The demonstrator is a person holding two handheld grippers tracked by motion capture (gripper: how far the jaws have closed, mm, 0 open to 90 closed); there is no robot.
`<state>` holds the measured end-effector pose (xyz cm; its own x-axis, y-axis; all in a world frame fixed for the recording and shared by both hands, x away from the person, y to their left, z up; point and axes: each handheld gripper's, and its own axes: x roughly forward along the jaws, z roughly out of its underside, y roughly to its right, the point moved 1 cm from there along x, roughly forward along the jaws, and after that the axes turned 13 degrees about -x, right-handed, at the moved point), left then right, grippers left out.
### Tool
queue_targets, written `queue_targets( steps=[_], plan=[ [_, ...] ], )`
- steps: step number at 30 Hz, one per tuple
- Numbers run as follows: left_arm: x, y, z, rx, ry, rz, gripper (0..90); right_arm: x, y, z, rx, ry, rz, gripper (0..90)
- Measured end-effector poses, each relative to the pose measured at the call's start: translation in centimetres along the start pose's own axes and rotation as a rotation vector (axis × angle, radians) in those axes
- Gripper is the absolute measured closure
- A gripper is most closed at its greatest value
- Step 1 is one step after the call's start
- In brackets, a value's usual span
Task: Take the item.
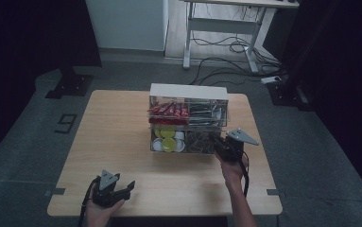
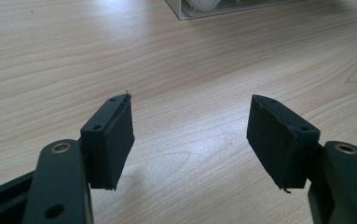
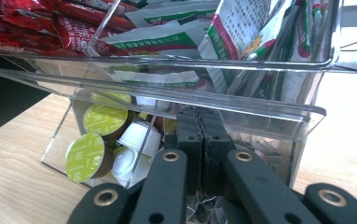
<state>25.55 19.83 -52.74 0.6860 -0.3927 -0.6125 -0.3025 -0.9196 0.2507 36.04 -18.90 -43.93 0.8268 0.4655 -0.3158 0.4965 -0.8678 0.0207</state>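
A clear two-tier organizer [image 1: 188, 91] stands at the table's middle back. Its top tier holds red sachets [image 3: 73, 28] on the left and green-and-white packets [image 3: 241, 28] on the right. Capsules with yellow-green lids [image 3: 104, 119] fill the lower left bin. My right gripper [image 3: 200, 116] is shut, its tips inside the lower right bin under the upper shelf, among small clear-wrapped packets; nothing shows between its jaws. In the high view the right gripper [image 1: 223, 144] meets the organizer's front right. My left gripper [image 2: 190, 135] hangs open over bare wood near the front left [image 1: 124, 187].
The wooden table [image 1: 117, 132] has open surface left of and in front of the organizer. A corner of the organizer [image 2: 213, 7] lies far ahead of the left gripper. Beyond the table are a desk frame and floor cables [image 1: 226, 47].
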Motion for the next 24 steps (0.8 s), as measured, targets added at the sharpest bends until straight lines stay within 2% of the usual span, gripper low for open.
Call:
queue_targets(
  steps=[8, 14, 20, 24],
  plan=[
    [0.5, 1.2, -0.9, 0.024, 0.003, 0.013, 31.9, 0.1, 0.2, 0.0, -0.012, 0.004, -0.011, 87.5],
    [1.5, 2.7, -2.3, 0.06, 0.016, 0.019, 31.7, 0.0, 0.2, -0.2, -0.02, -0.006, -0.009, 87.5],
    [2.1, 3.3, -3.3, 0.076, 0.028, 0.009, 31.6, 0.0, 0.2, -0.2, -0.027, -0.01, -0.011, 87.4],
    [2.4, 3.6, -3.7, 0.073, 0.032, 0.009, 31.6, -0.1, 0.3, -0.3, -0.015, -0.008, -0.016, 87.3]
  ],
)
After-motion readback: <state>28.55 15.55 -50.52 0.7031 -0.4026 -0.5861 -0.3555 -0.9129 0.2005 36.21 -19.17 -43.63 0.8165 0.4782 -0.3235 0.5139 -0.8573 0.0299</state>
